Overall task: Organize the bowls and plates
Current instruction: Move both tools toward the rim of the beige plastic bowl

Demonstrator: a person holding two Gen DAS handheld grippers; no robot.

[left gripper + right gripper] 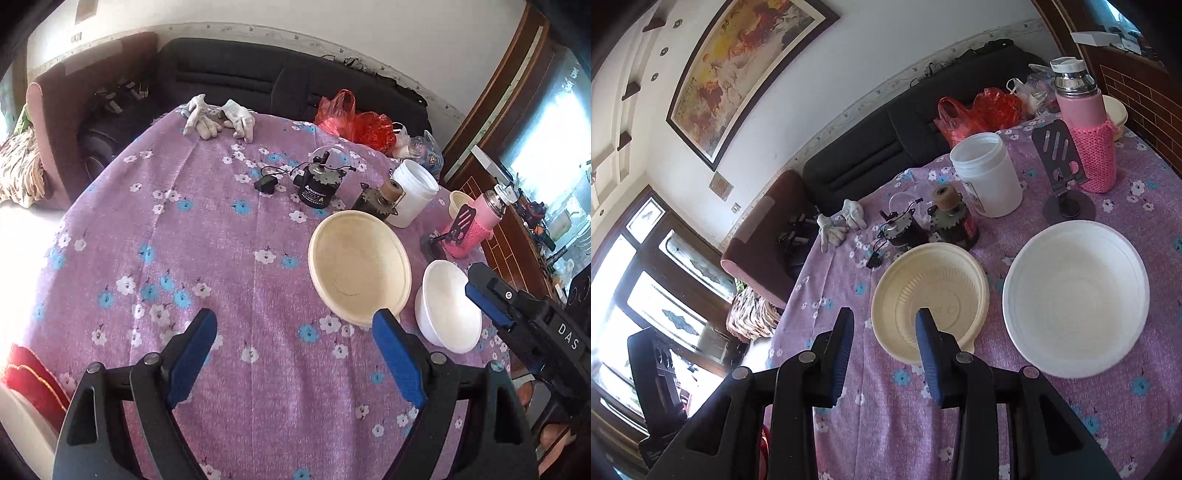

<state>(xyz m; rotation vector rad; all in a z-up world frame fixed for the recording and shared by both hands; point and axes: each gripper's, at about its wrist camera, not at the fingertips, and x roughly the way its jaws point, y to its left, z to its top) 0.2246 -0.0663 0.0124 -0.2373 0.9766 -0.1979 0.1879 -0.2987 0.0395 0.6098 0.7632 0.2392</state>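
Both tongs empty, nothing lifted. Left gripper (294, 334) spread wide above bare purple floral cloth (207, 236). Right gripper (884, 332) also parted, holding nothing.

Cream bowl (929, 295) sits just ahead of the right gripper, its near rim under that gripper's right finger; whether the finger touches the rim, cannot tell. From the left wrist view the same bowl (360, 266) lies ahead and to the right of the left gripper, its near edge hidden behind that gripper's right finger.

White bowl (1075, 299) rests just right of the cream one, separate, not nested. A third small cream bowl (1117, 110) sits far ahead behind the pink flask (1086, 125).

Judgement: the task looks barely begun. No stacking seen; three pieces left to gather. Clutter beyond: white jar (988, 173), small motors (905, 230), phone stand (1062, 166), work gloves (218, 118).
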